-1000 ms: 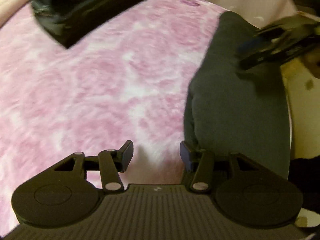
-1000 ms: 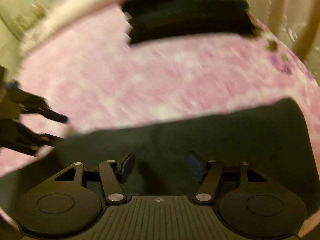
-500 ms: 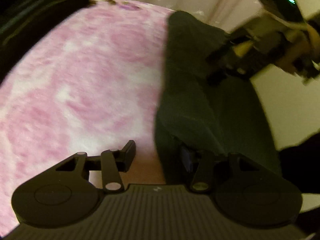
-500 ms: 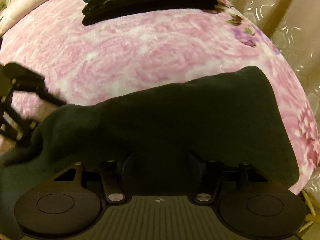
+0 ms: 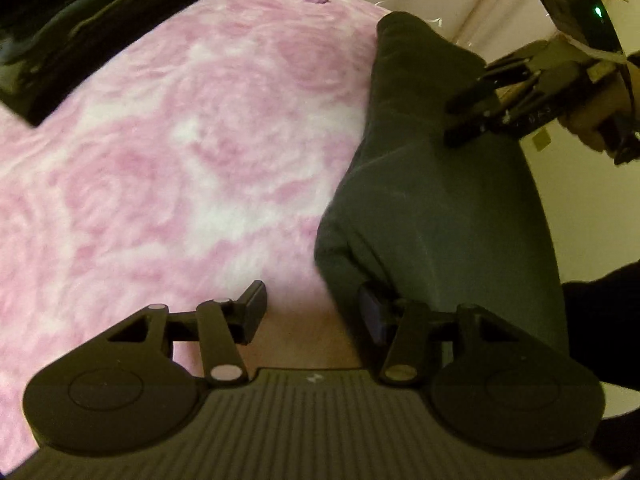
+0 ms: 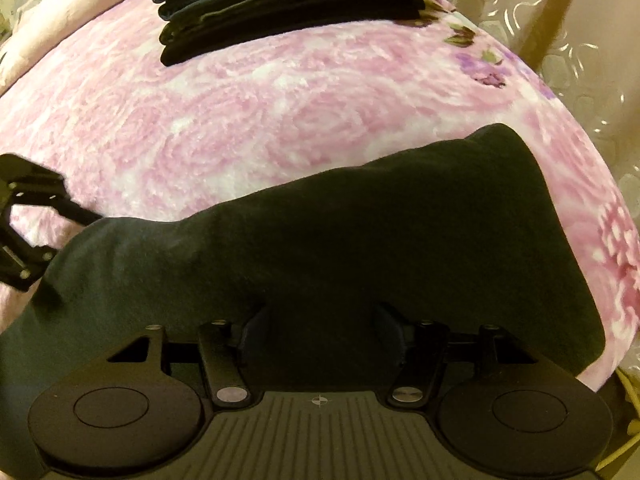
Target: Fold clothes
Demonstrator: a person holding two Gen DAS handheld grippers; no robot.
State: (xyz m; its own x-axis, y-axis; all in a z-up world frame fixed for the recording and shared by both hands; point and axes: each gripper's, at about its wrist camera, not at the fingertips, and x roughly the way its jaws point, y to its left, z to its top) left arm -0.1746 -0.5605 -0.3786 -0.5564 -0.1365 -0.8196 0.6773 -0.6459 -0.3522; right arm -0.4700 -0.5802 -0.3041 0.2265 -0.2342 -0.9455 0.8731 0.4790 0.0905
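While the dark garment (image 5: 436, 208) lies along the near edge of a bed under a pink blanket (image 5: 172, 152), both tongs work at it from opposite ends. In the left wrist view the left tongs (image 5: 312, 308) stand partly apart: the left finger (image 5: 252, 308) hangs over bare blanket, clear of the cloth, and the right finger (image 5: 372, 312) sits tucked against or under the garment's bunched corner. Nothing spans the gap between them, so they grip nothing.

In the right wrist view the right tongs (image 6: 320, 332) point steeply down onto the garment (image 6: 360, 240). Their jaws have just been opening and now stand wide, with a hump of dark cloth rising between and over the fingertips; the pads are partly hidden by it, and they do not look pressed on it. From the left wrist view the same right tongs (image 5: 468, 120) reach in from the right, held by a hand (image 5: 592, 120), tips resting on the far part of the garment.

A stack of folded dark clothes (image 6: 280, 8) sits at the far side of the blanket, well apart from the garment. A pale curtain (image 6: 540, 12) hangs beyond the bed. A dark sleeve (image 5: 600, 320) shows at the right edge.
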